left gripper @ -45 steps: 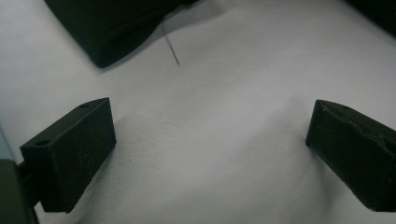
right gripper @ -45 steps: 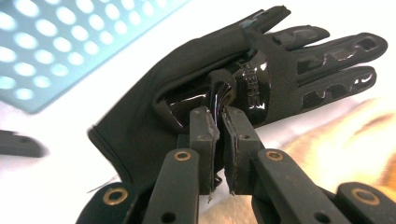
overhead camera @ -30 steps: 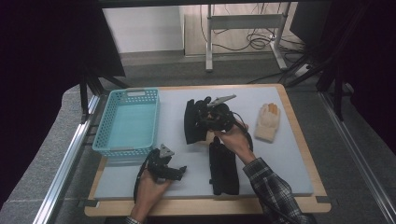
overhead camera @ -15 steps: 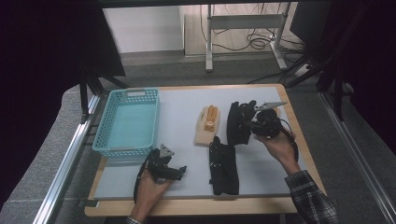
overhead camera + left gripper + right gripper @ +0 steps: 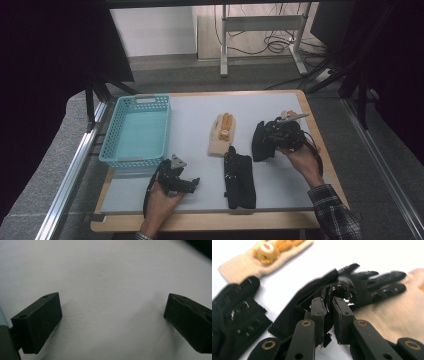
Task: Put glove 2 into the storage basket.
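Black glove (image 5: 261,141) carried right, no readable labels

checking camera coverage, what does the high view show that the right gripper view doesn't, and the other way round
High view alone: the blue basket and the left gripper resting on the mat.

Right gripper view alone: close up, the right gripper pinching a fold of the black glove, which lies partly on a beige glove.

Both: that black glove, a second black glove and the beige glove with orange trim.
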Tool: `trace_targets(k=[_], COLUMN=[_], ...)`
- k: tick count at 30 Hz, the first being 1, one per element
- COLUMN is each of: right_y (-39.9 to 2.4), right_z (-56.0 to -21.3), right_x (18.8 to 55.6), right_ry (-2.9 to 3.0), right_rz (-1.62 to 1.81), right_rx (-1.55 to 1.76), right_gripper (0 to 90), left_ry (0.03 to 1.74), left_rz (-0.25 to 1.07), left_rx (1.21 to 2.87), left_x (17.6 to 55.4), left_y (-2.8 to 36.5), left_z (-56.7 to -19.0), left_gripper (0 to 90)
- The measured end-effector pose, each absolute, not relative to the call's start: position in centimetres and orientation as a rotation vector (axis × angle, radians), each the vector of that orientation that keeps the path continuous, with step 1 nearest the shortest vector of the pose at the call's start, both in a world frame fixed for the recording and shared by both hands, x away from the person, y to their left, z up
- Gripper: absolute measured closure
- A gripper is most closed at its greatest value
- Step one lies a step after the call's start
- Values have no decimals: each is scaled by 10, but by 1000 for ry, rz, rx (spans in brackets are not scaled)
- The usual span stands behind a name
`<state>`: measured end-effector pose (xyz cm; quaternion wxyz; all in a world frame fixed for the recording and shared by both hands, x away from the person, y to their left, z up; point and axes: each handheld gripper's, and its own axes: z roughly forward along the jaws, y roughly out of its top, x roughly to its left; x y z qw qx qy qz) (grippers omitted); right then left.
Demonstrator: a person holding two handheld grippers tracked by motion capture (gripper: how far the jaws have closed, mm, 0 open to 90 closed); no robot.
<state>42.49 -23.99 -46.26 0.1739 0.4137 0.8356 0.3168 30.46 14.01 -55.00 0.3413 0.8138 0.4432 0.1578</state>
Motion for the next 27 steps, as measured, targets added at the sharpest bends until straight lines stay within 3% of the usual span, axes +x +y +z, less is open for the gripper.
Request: trace_targets(k=[6,17,23,27], right_y=[-217,-151,-156,-168], right_z=[-456,-452,-454,-469], right_x=[428,438,447,461], right_ry=[2366,2421,2361,2364], right_rz=[952,1036,1023,1010], right_rx=[1135,998,1044,1081], right_gripper=[735,533,473,494], left_ry=[1152,1152,1153,1153], left_rz=[410,410,410,409], left_rx=[2117,2118,2120,2119], left_x=[305,305,305,305], left_y=[140,140,140,140], left_z=[-550,-550,-550,-550], left_gripper=[19,19,19,19])
